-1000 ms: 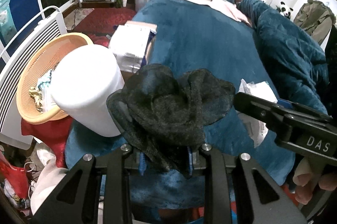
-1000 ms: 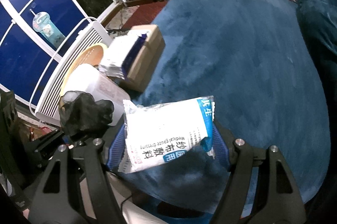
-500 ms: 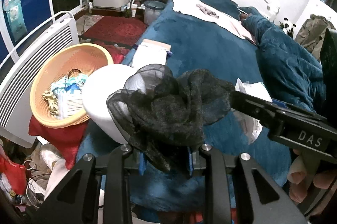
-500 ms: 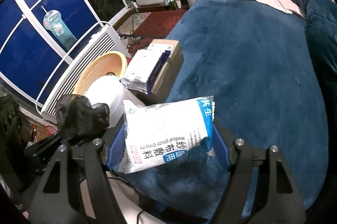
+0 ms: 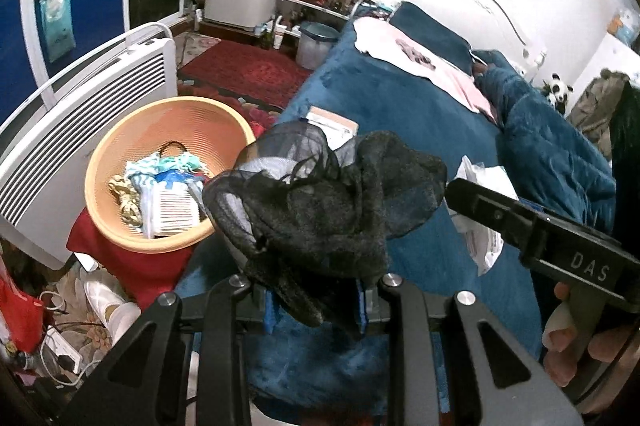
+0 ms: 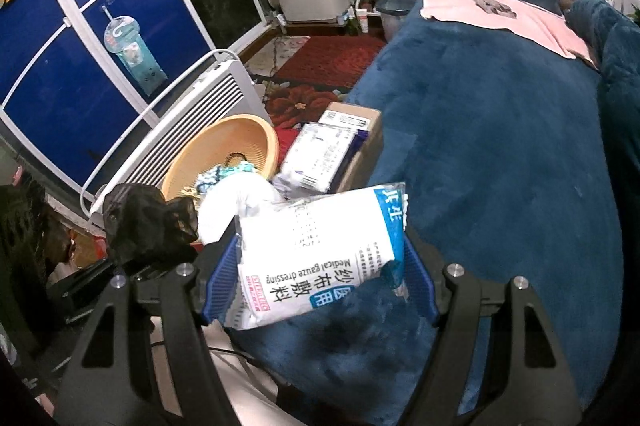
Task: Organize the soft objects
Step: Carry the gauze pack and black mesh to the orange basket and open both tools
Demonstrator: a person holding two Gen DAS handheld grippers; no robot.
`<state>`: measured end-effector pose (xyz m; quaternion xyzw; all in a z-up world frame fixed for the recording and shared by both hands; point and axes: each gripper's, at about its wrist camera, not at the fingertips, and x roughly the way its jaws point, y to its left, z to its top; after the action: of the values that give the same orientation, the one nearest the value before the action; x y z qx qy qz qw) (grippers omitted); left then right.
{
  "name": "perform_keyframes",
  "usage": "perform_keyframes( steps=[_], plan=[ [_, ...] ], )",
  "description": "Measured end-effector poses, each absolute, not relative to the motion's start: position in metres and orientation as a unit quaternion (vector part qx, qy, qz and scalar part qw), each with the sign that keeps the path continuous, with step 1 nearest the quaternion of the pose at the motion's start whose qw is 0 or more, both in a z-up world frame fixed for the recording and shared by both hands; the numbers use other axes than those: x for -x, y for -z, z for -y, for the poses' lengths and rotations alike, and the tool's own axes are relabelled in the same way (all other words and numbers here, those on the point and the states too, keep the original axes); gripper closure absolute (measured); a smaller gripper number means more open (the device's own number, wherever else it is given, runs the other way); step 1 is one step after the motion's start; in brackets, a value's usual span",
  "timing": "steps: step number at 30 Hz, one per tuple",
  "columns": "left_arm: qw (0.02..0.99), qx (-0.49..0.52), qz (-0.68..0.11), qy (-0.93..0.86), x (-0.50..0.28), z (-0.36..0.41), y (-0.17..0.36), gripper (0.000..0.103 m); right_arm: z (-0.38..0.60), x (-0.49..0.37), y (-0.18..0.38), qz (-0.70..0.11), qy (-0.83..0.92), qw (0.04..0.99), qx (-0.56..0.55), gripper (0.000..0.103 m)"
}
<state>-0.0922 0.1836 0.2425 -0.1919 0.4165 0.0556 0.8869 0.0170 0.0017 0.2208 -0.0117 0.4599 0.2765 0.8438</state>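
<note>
Blue plush bedding (image 6: 500,145) covers the bed, with a white radiator (image 5: 76,129) standing on the floor off its left edge. Just beside that edge sits an orange basket (image 5: 120,145) holding soft items. The left tongs (image 5: 316,302) clamp a bundle of black mesh fabric (image 5: 320,201) above the bed's near left corner. The right tongs (image 6: 320,286) grip a white medical gauze packet (image 6: 316,250), held over the bed's near edge.
</note>
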Motion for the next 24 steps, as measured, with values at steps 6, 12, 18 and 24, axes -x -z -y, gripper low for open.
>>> perform_keyframes(
  steps=[6, 12, 18, 24],
  plan=[
    [0.885, 0.215, -0.406, -0.078, 0.098, -0.212, -0.247, 0.075, -0.021, -0.018, -0.228, -0.450, -0.297, 0.842, 0.018, 0.030],
    [0.881, 0.237, -0.398, -0.101, 0.105, -0.239, -0.247, 0.075, -0.046, -0.017, -0.235, -0.440, -0.321, 0.838, 0.028, 0.030],
    [0.874, 0.258, -0.393, -0.123, 0.110, -0.262, -0.244, 0.075, -0.072, -0.018, -0.238, -0.434, -0.345, 0.831, 0.038, 0.030],
    [0.864, 0.273, -0.397, -0.143, 0.110, -0.286, -0.236, 0.075, -0.096, -0.021, -0.236, -0.434, -0.363, 0.823, 0.048, 0.030]
  ],
)
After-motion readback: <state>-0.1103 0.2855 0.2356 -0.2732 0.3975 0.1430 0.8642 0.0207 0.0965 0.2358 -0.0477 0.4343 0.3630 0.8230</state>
